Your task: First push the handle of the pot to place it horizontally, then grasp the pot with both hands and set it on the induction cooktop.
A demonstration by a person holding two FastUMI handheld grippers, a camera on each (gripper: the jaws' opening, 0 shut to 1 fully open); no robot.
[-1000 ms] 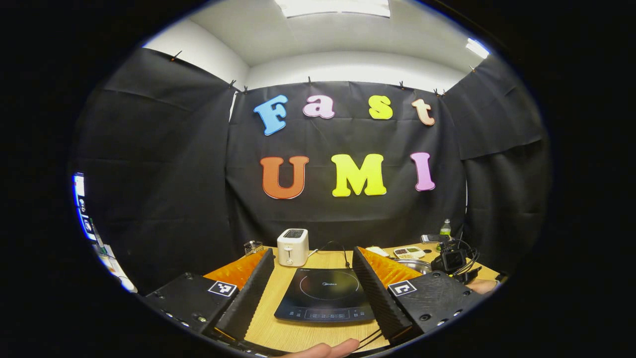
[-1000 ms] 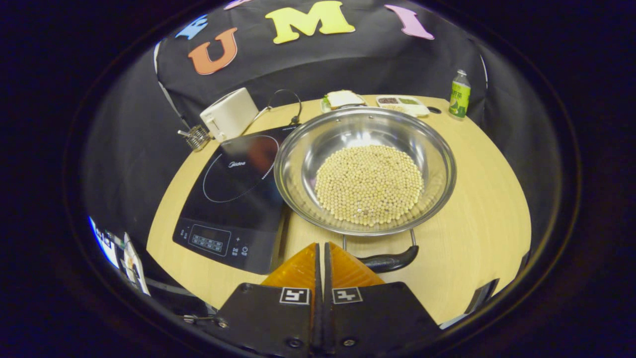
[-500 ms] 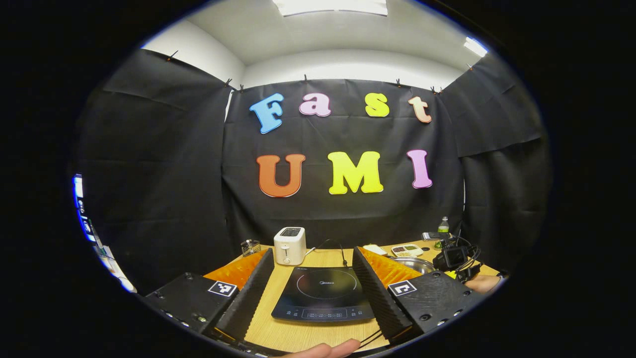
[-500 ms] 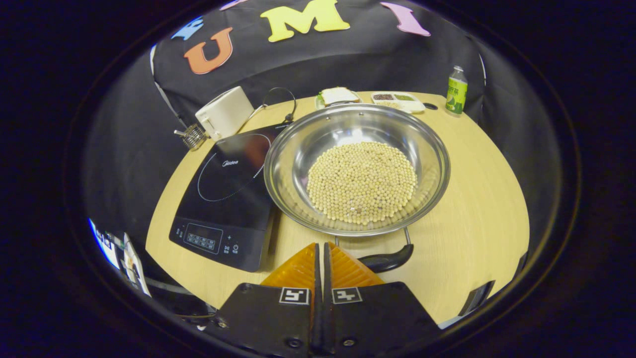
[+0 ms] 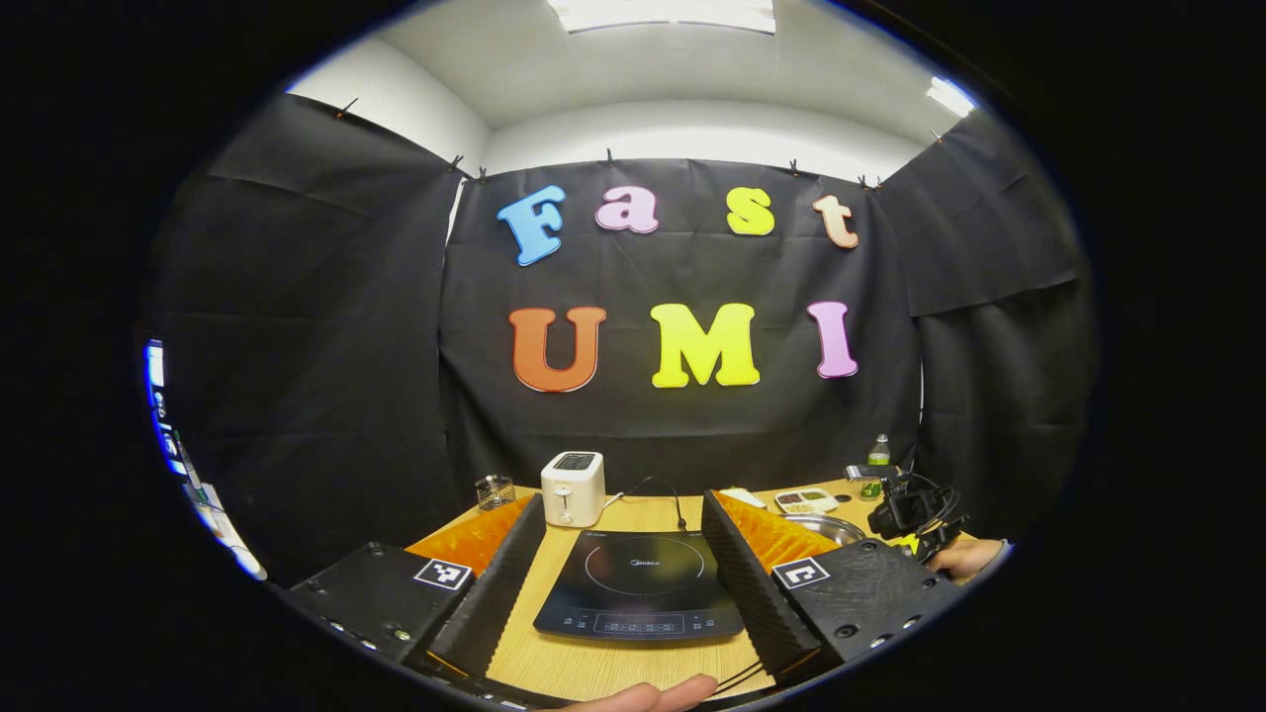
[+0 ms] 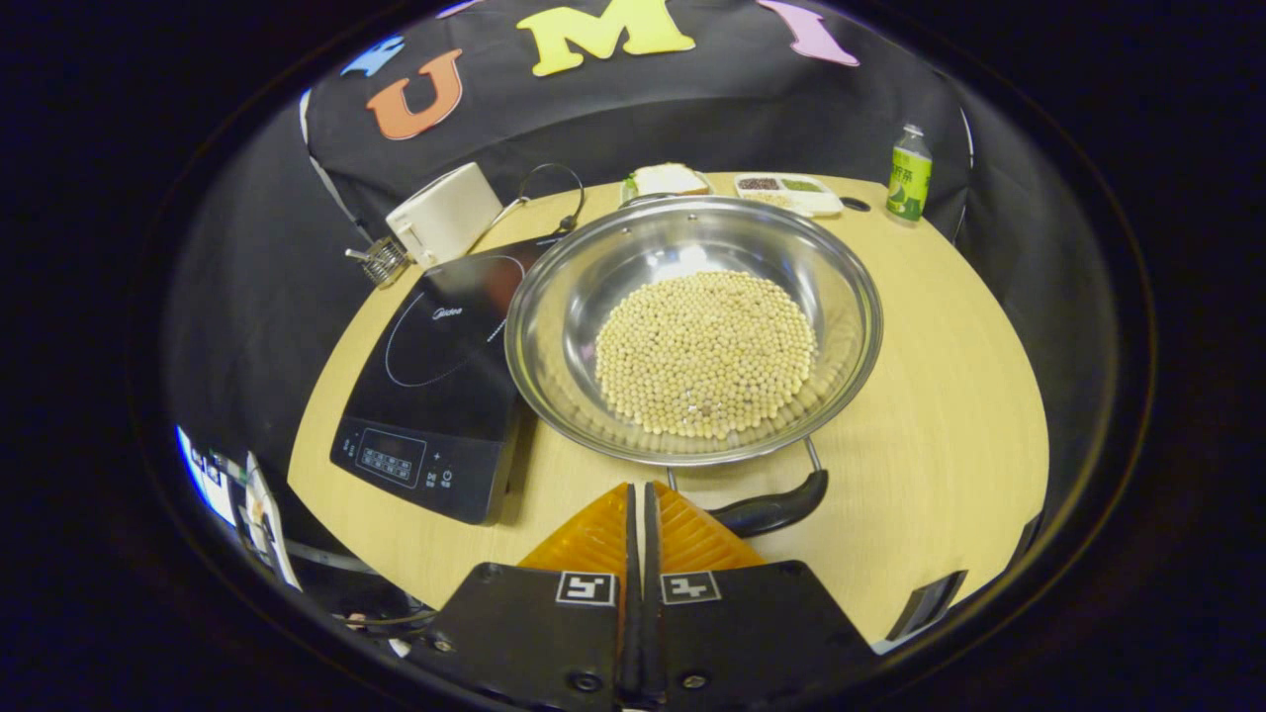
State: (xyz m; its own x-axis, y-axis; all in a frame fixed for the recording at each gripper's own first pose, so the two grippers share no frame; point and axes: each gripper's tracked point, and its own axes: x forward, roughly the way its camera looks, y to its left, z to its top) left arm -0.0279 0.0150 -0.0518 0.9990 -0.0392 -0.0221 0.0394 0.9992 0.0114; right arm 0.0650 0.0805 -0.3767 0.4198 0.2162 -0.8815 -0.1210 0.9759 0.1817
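A small brand word on the induction cooktop [image 6: 435, 356] is too blurred to read.

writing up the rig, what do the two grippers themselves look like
Left gripper: black blocky bodies, each bearing a white square black-patterned marker, with ridged wedge fingers. Right gripper: the same black bodies, paired square markers and ribbed fingers; loose black cables hang off it.

A: What is sitting where on the table [image 6: 949, 376], in the right gripper view?
B: The pot [image 6: 692, 326] is sitting at centre, holding beans [image 6: 704, 351], its handle [image 6: 767, 509] pointing to 6 o'clock. The induction cooktop [image 6: 435, 366] is lying at 9 o'clock, the toaster [image 6: 443, 213] standing at 10, the bottle [image 6: 909, 178] at 1.
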